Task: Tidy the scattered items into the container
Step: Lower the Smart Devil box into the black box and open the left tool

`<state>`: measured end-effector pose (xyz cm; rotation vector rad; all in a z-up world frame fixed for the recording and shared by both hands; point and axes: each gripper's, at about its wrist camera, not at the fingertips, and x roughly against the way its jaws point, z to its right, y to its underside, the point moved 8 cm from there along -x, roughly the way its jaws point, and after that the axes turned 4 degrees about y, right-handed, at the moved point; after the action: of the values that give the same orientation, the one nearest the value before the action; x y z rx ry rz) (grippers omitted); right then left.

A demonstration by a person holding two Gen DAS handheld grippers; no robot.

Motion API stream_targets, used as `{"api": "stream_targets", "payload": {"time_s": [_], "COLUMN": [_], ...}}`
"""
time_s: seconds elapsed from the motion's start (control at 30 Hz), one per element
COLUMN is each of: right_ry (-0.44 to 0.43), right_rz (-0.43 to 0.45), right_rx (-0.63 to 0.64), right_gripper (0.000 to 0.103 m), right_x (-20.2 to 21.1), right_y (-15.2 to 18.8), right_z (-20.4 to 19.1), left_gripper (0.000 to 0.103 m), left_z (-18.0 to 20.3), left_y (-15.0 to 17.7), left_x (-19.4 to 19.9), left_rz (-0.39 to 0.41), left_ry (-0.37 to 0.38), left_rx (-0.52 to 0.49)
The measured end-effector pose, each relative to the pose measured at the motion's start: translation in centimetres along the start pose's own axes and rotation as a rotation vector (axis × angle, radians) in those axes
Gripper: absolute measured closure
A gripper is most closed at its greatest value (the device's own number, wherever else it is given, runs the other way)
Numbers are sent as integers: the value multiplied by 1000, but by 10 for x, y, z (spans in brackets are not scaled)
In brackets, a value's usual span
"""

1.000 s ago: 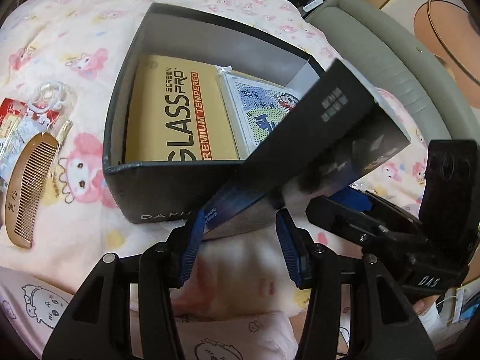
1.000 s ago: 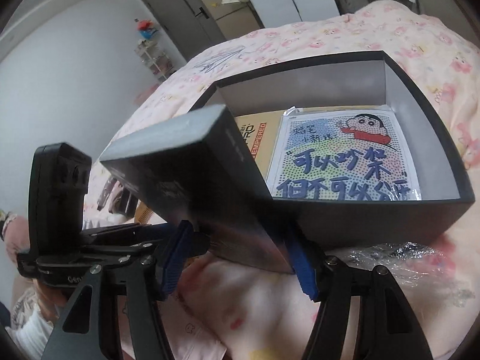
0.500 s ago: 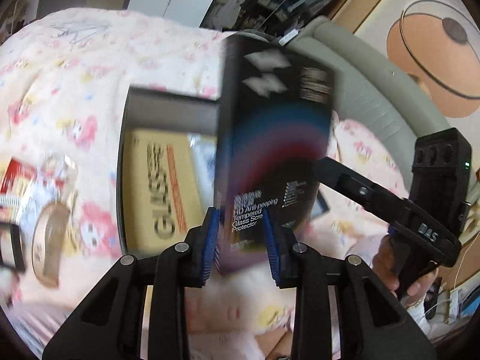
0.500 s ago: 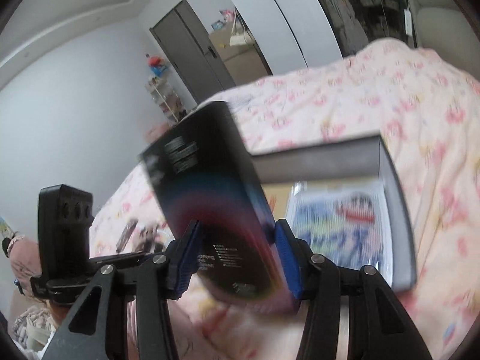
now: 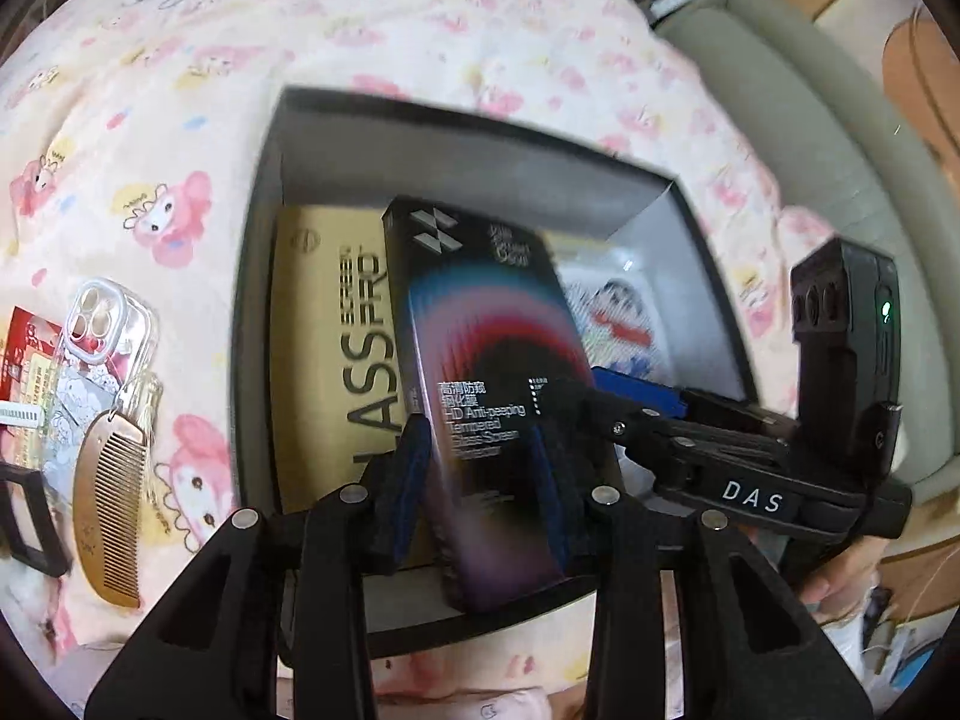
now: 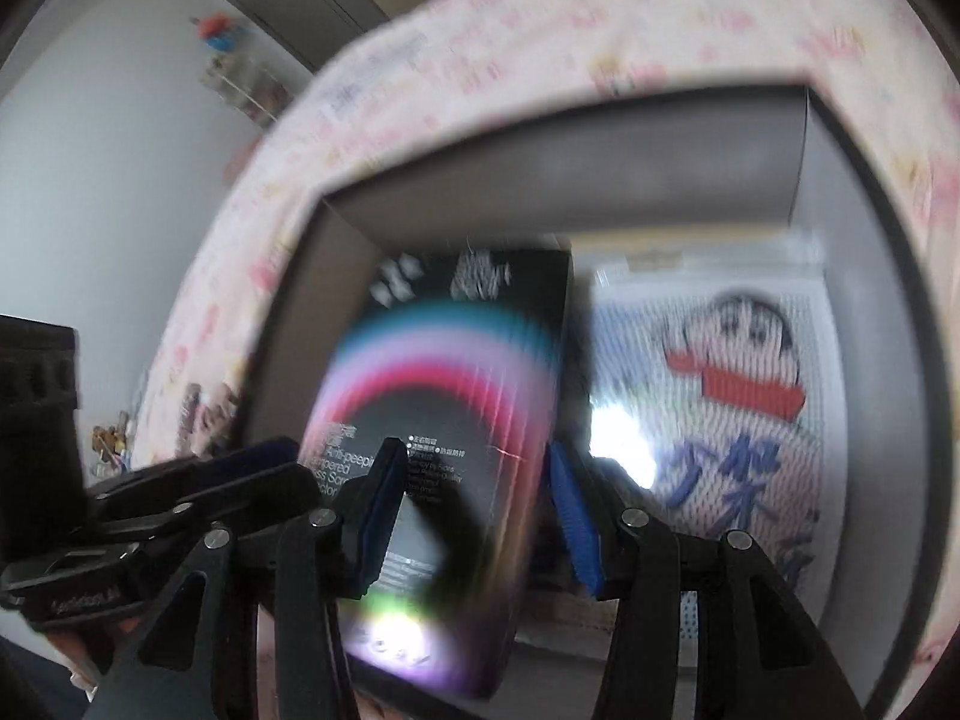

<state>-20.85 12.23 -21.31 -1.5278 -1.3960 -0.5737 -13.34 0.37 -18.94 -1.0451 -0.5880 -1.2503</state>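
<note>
Above the dark container (image 5: 264, 276), the screen-protector box (image 5: 486, 396) points lengthwise toward its far wall, left claw (image 5: 480, 468) clamped on its near end, right claw (image 6: 474, 516) apparently gripping too.

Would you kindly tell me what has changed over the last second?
The black screen protector box, tilted over the container's front corner before, now hangs above its inside, with the left gripper clamping it. The gold box and cartoon sheet stayed inside.

Right wrist view motion-blurred; black box (image 6: 444, 456) hides gold box (image 5: 336, 360) middle; red packet (image 5: 24, 354) cut off.
</note>
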Motion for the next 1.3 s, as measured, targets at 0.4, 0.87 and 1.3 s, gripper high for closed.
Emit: {"api": "stream_targets", "payload": {"time_s": [0.4,0.87,1.3], "right_ry": [291,215,268], "right_rz": [198,96,-16], "right_rx": [85,57,104], "right_gripper": [59,61,61], "right_x": [58,43,1], "right_y": [-12,-8,-67], "right_z": [28,23,11], "left_gripper": [68,63,70], "left_z": [36,-19,-35], "left_y": [-9,-4,-79], "left_x": [-32,-50,-54], "left_rz": [6,-67,10], "left_ry": [-137,-391,-280], "left_rx": [-126,-32,19]}}
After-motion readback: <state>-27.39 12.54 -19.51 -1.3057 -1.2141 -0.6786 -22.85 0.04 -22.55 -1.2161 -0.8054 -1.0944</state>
